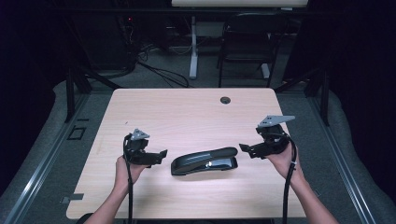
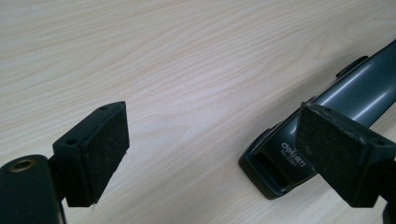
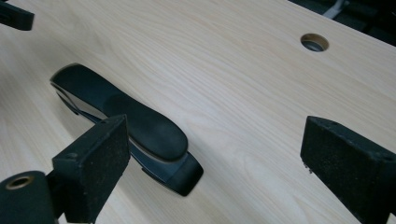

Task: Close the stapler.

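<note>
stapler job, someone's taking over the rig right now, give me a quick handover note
Left tongs: open, holding nothing, just left of the stapler.
Right tongs: open, holding nothing, just right of it.
Stapler: lies closed on the table, near the front middle, between the two tongs, touched by neither.
Done: both tongs point at the stapler's ends.
Left: grasping it, probably from both ends.

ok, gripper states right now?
Left gripper: open, holding nothing, beside the stapler.
Right gripper: open, holding nothing, at the stapler's other end.
</note>
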`<state>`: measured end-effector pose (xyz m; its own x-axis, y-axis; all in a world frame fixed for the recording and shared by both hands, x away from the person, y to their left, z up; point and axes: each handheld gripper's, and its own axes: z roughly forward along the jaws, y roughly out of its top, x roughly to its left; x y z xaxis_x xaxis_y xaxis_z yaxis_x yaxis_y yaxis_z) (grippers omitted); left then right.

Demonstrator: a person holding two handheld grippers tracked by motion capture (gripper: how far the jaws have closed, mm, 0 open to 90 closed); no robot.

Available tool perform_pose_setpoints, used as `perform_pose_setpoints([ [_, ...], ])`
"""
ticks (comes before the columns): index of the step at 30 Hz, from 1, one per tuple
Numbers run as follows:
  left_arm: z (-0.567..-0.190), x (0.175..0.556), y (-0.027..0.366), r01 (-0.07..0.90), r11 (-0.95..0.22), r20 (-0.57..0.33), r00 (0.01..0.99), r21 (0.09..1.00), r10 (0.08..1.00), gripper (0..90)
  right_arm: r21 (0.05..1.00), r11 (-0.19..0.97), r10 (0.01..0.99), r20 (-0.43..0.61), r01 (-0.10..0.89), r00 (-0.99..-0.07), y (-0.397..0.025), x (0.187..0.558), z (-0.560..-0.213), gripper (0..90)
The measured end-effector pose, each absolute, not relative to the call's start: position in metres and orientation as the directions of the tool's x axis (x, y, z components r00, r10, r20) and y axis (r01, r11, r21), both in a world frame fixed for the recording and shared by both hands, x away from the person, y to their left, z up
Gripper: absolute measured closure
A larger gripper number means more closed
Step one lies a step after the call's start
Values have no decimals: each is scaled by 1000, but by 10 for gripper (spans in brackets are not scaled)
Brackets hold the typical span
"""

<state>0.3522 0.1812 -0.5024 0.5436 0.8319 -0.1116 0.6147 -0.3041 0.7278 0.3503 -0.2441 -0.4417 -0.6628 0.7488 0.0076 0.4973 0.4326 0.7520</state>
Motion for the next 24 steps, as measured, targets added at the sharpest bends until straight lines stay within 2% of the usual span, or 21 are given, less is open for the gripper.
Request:
perform_pose_setpoints([
  [13, -501, 356, 197, 617, -278, -94, 500, 736, 861, 103, 738, 378, 824, 7, 559, -567, -286, 349, -453, 70],
  [24, -507, 365, 210, 651, -271, -96, 469, 709, 878, 92, 658, 370, 871, 0, 656, -491, -316, 358, -483, 68],
])
